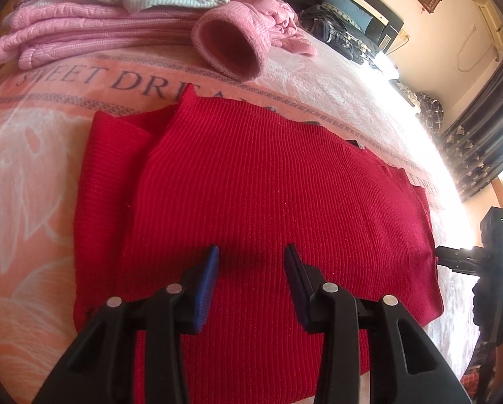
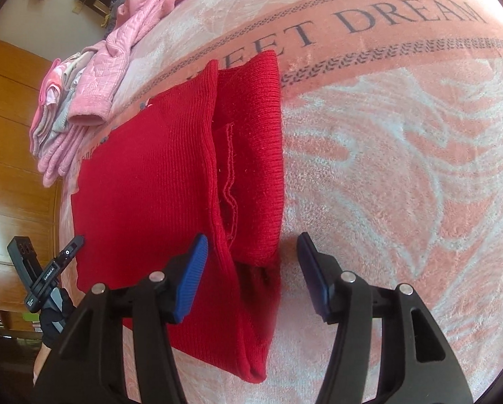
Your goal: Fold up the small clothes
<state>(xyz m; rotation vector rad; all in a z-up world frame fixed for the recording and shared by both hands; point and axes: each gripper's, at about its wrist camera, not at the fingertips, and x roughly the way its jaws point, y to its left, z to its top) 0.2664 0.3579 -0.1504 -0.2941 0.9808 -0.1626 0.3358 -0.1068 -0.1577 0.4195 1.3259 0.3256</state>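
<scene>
Pink pile [image 1: 83, 27] lies at the far left of the blanket [image 1: 32, 168], w/ a pink sleeve [image 1: 231, 43] beside it. Red knit [image 1: 258, 208] lies flat on the blanket, partly folded, one flap over the body. L gripper [image 1: 251, 262] is above the knit's middle, fingers released, nothing held. R gripper [image 2: 253, 252] is over the knit [image 2: 143, 195] edge at its folded flap, fingers apart, empty.
</scene>
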